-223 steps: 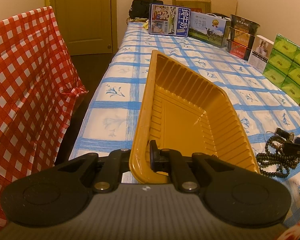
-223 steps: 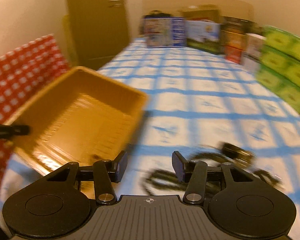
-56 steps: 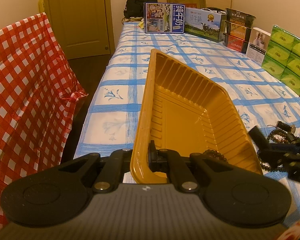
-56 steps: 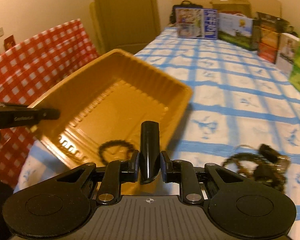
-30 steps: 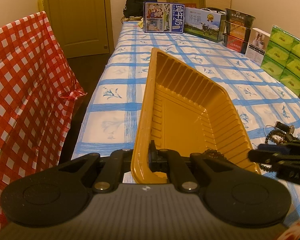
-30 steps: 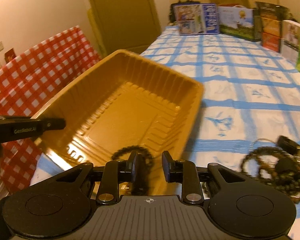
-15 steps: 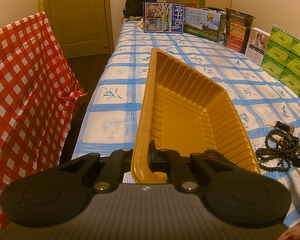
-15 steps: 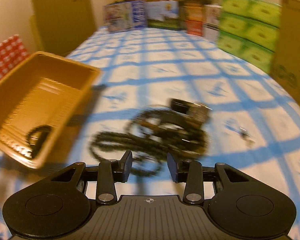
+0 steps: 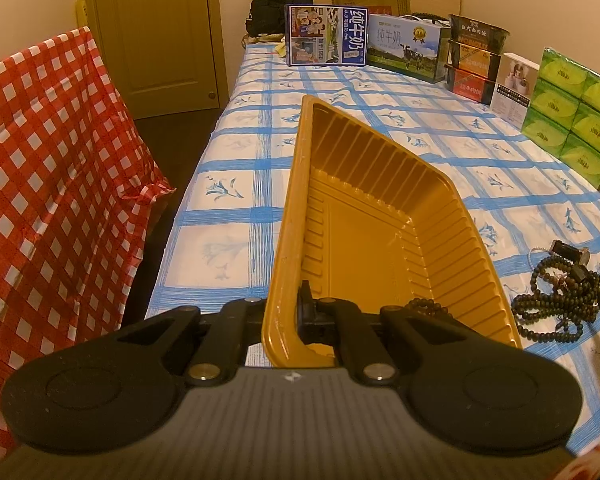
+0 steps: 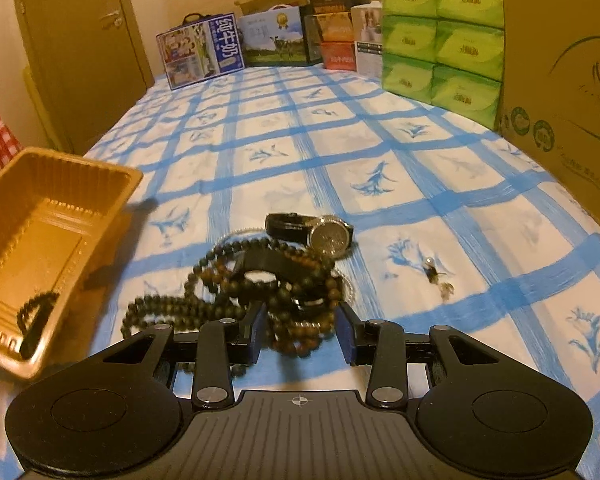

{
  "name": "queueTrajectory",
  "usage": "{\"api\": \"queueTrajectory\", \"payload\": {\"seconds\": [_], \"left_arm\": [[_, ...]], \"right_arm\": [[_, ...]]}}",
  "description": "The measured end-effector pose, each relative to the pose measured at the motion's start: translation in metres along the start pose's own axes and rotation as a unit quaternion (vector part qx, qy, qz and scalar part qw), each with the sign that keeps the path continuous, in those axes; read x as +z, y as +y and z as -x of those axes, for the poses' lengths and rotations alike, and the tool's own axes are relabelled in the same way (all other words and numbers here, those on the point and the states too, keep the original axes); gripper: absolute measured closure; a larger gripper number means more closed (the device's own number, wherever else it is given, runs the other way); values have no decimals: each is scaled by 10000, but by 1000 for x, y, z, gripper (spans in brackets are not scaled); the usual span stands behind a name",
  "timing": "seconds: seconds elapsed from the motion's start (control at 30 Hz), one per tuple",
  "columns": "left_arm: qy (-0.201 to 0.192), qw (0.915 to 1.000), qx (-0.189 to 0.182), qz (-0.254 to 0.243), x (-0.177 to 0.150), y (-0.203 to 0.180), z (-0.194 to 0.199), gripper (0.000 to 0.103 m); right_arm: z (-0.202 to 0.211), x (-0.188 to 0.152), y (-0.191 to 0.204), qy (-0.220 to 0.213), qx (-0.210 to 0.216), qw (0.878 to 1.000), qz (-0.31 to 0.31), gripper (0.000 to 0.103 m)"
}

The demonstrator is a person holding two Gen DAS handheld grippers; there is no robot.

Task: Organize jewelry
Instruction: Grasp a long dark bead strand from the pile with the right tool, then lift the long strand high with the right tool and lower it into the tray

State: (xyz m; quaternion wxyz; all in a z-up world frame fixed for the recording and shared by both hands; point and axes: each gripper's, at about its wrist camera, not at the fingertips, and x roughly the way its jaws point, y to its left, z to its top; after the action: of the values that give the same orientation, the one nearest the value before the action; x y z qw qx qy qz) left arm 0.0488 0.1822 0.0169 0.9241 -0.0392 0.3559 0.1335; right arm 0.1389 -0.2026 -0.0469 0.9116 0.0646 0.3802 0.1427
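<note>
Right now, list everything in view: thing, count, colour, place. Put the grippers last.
Tray: one, yellow-orange, near edge of the bed, tilted up.
Bead bracelet: one, dark, inside the tray's low corner.
Bead strands: tangled pile, count unclear, dark brown and green, on the bedspread beside the tray.
Watch: one, dark strap, at the pile's far side.
Small trinket: one, right of the pile.
Milk cartons: two, far end.
Green tissue packs: six visible, right side.
Red checked cloth: one, left of bed.
Left gripper: shut on the tray rim.
Right gripper: open, at the bead pile.

yellow tray (image 9: 364, 216), blue-checked cloth (image 10: 340, 144), dark beads (image 10: 220, 300)
</note>
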Motion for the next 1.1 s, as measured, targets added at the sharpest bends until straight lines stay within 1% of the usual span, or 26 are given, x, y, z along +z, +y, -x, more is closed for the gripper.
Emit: {"api": "queueTrajectory", "payload": {"seconds": [0.17,0.27,0.37,0.4,0.43,0.5,0.67,0.77,0.93,1.1], "left_arm": [[0,10000,4,5,0,0,0,98],[0,10000,2,3,0,-1,-1,98],[2,10000,4,5,0,-1,-1,98],[1,10000,5,7,0,-1,0,98],[1,10000,6,4,0,-1,0,98],[-2,10000,5,2,0,-2,0,98],[2,10000,7,4,0,-2,-1,98],[-1,10000,7,2,0,-2,-1,98],[-7,10000,12,-2,0,-3,0,98],[-2,10000,11,1,0,-3,0,98]], "right_arm": [[-12,10,-4,-12,78,9992,-397,65],[-19,12,-4,42,62,9988,-487,69],[-25,12,-8,85,117,9973,-715,75],[-25,12,-9,72,110,9972,-741,80],[-25,12,-9,71,117,9970,-762,87],[-26,13,-9,107,174,9968,-775,95],[-15,18,-2,-24,117,9986,-522,96],[-1,26,9,-215,127,9995,-182,96],[27,48,29,-585,328,9971,352,96],[55,76,48,-972,589,9910,702,96]]}}
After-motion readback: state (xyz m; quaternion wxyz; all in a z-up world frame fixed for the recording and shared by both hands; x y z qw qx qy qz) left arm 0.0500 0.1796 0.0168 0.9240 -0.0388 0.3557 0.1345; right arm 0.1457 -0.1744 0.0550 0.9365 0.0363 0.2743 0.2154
